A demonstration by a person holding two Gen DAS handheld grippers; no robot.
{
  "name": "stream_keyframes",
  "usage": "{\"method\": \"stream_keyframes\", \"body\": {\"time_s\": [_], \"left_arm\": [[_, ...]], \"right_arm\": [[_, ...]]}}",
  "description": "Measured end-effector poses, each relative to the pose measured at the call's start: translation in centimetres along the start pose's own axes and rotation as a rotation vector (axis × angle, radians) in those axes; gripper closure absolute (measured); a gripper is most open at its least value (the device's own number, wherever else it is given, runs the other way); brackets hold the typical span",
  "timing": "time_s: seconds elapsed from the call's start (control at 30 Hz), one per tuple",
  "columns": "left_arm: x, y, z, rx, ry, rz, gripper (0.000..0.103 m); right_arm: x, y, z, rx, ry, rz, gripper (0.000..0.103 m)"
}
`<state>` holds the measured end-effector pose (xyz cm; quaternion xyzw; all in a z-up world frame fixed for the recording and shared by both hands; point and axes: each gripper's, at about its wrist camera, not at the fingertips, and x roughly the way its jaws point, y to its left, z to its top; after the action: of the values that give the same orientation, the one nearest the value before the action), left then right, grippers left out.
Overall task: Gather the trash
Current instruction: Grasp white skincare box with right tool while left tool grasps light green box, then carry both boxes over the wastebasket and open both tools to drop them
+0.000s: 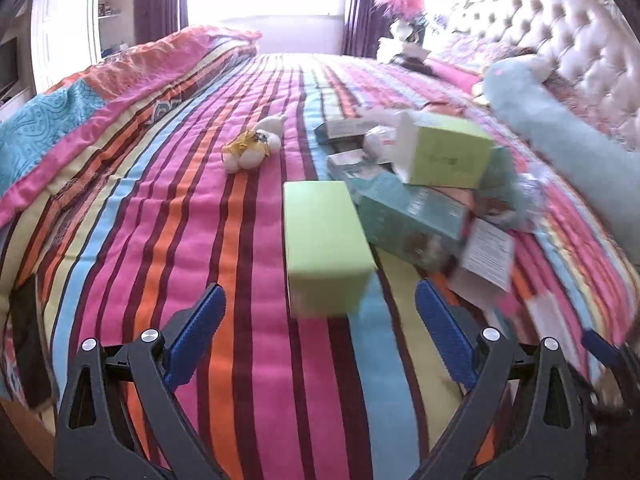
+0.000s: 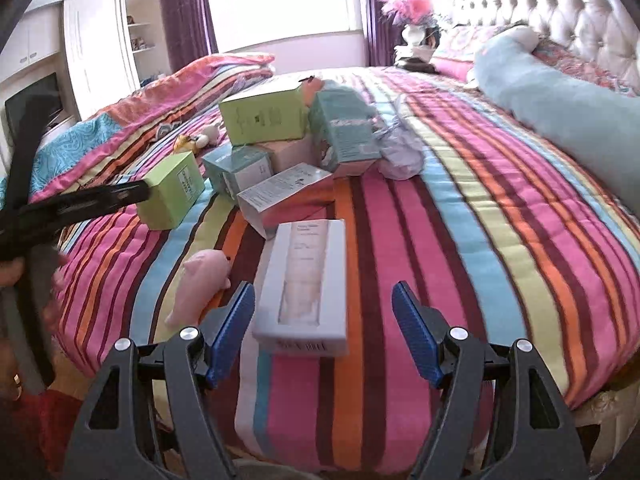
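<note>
1. Several empty cartons are heaped mid-bed on the striped bedspread [image 2: 460, 208]: a big lime-green box [image 2: 266, 118] on top, a teal box [image 2: 346, 132] leaning beside it, a smaller teal box [image 2: 236, 170] and a flattened white printed carton [image 2: 280, 190] in front.
2. One small lime-green box [image 1: 324, 240] sits apart at the near left of the pile, right ahead of the left gripper [image 1: 320, 334]. Its jaws are spread wide with nothing between the blue pads; the box lies just past the tips, not touched.
3. One white window box [image 2: 302, 284] lies flat closest to the bed edge. The right gripper [image 2: 324, 320] hovers over it, jaws partly open, wider than the box, pads clear of its sides.
4. Crumpled clear plastic wrap [image 2: 400, 152] sits on the right side of the pile.
5. Non-trash stuff: a pink plush [image 2: 200, 284] just left of the white box, a small white-and-yellow plush [image 1: 250, 148] farther up, a long pale-blue plush [image 2: 560, 100] by the tufted headboard [image 2: 560, 4].
6. Folded quilt [image 1: 120, 80] lies along the left side; a vase of pink flowers [image 2: 412, 12] stands beyond, near purple curtains [image 2: 188, 12].
</note>
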<state>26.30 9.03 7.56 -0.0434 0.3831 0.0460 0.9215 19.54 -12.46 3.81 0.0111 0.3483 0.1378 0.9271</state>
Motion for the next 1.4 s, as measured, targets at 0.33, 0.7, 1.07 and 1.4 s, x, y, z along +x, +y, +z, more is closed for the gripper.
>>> {"method": "stream_keyframes", "body": {"time_s": [0.33,0.7,1.07,1.4], "left_arm": [[6.2,0.1,2.0,-0.04,0.084,0.028,0.01],[5.5,1.1,1.8,-0.029,0.078,-0.001,0.055],[-10.4,-0.2,-4.4,0.106,-0.102,-0.198,0.055],[-13.5,-4.0,-23.8,0.182,0.213,-0.288,0.055]], "right_arm": [[3.3,0.1,0.5,-0.024,0.077,-0.015,0.036],[2.5,0.2,1.1,-0.041,0.066,0.01,0.057],[-8.7,0.3,-0.4,-0.04,-0.051,0.179,0.057],[-10.4,3.9,-13.2,-0.043,0.224,0.272,0.057]]}}
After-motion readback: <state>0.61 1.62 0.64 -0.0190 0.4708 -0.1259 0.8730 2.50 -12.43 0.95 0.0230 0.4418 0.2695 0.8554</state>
